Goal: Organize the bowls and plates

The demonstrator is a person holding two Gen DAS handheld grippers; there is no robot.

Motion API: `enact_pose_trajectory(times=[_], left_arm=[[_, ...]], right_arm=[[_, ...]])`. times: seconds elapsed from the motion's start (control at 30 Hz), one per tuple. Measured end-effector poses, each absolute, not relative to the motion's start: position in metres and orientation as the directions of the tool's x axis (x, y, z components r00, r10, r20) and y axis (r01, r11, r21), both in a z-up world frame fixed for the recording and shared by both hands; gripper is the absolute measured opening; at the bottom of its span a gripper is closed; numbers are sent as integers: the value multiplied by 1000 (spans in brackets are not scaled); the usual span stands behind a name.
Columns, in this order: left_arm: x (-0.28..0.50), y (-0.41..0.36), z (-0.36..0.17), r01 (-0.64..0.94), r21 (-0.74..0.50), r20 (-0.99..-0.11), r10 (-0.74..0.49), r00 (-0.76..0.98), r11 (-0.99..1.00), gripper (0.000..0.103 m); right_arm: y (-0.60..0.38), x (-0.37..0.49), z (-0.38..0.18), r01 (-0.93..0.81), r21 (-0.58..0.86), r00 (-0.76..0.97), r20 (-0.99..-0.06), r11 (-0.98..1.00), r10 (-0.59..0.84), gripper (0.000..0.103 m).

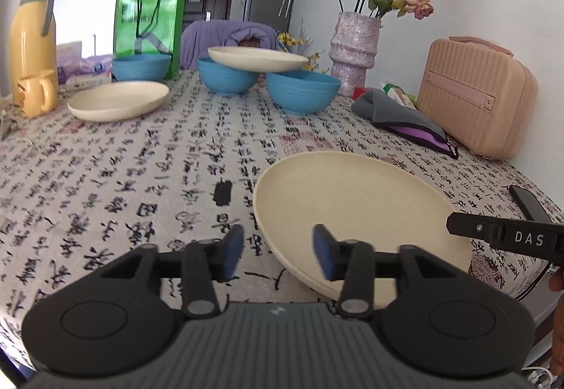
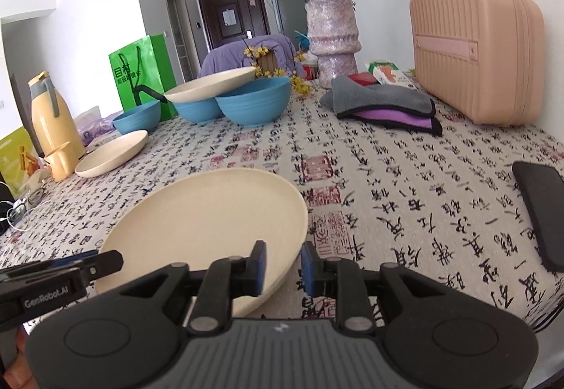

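A large cream plate [image 1: 352, 209] [image 2: 211, 223] lies on the patterned tablecloth near the front edge. My left gripper [image 1: 278, 253] is open and straddles its left rim, one blue pad over the plate and one outside. My right gripper [image 2: 283, 265] straddles the right rim with a narrow gap, and its pads do not press. At the back stand three blue bowls [image 1: 303, 91] [image 1: 227, 77] [image 1: 141, 66]. A second cream plate [image 1: 257, 58] rests tilted across two of them. A third cream plate [image 1: 118, 99] lies flat at the left.
A yellow thermos [image 1: 31, 36] and cup [image 1: 37, 91] stand at the far left beside a green bag [image 1: 149, 22]. A vase of flowers [image 1: 354, 50], a pink case [image 1: 476, 96] and folded cloths [image 1: 402, 115] line the right. A black phone [image 2: 543, 212] lies near the right edge.
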State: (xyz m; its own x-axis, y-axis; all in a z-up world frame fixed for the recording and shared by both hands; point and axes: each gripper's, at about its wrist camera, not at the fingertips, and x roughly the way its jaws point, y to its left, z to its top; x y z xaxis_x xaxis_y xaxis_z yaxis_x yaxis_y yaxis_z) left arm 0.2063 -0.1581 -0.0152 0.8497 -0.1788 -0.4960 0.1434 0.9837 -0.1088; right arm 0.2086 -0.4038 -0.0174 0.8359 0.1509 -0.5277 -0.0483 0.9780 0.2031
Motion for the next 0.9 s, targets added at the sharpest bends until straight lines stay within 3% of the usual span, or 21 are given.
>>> enact_pose_trajectory(times=[0.13,0.3,0.37,0.43,0.57,0.9], left_arm=[[189,-154,-7,143,-92,-450,-169,877,985,72],[159,-142,3,134,-67,-384,-150,911,989,90],[146,-134,6,120,-73,-360,-139,923,990,103],[132,-127,7,90,-60,-335,-105,936,994,103],[104,-114,5,44,-10,-307,-45,951,999,103],[50,-73,-3,-34,-18,-276,28,961,999,103]], right_arm=[[-397,197,-9,-79,155,863,-483,985,146,48],[-386,171,-3,-126,105,892,-423,986,159,63],[-382,160,-4,-144,100,900,-401,985,172,69],[-377,147,-5,-163,93,905,-382,982,186,71],[-368,118,-10,-182,102,917,-342,978,206,92],[-338,49,-18,-251,97,929,-254,963,268,96]])
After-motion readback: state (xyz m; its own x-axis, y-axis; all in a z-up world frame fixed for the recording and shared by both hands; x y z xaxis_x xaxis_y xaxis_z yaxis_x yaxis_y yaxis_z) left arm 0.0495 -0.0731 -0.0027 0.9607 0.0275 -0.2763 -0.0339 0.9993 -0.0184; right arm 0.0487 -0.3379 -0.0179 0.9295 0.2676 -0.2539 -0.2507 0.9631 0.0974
